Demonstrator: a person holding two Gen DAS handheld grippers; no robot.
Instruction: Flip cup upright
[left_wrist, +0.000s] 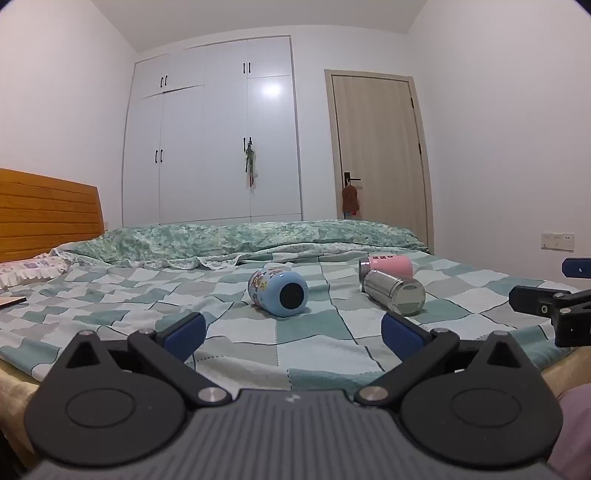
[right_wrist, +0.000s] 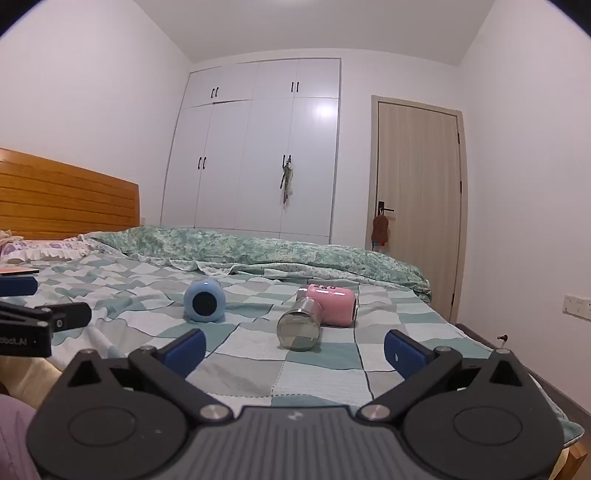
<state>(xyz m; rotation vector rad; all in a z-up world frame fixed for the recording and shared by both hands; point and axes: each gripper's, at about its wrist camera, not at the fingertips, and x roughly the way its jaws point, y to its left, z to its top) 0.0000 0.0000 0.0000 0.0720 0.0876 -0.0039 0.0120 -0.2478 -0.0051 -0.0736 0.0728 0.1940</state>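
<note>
Three cups lie on their sides on a checked bedspread (left_wrist: 314, 343). A light blue cup (left_wrist: 279, 292) with cartoon print points its base at me; it also shows in the right wrist view (right_wrist: 204, 301). A steel cup (left_wrist: 394, 296) lies to its right, also in the right wrist view (right_wrist: 300, 325). A pink cup (left_wrist: 388, 265) lies just behind the steel one, also in the right wrist view (right_wrist: 332, 304). My left gripper (left_wrist: 293, 336) is open and empty, short of the blue cup. My right gripper (right_wrist: 295, 350) is open and empty, short of the steel cup.
A rolled green quilt (left_wrist: 240, 238) runs across the far side of the bed. A wooden headboard (left_wrist: 44, 210) and pillow (left_wrist: 29, 267) are at left. A flat object (left_wrist: 11, 302) lies at the left edge. White wardrobe (left_wrist: 210, 140) and door (left_wrist: 380, 147) stand behind.
</note>
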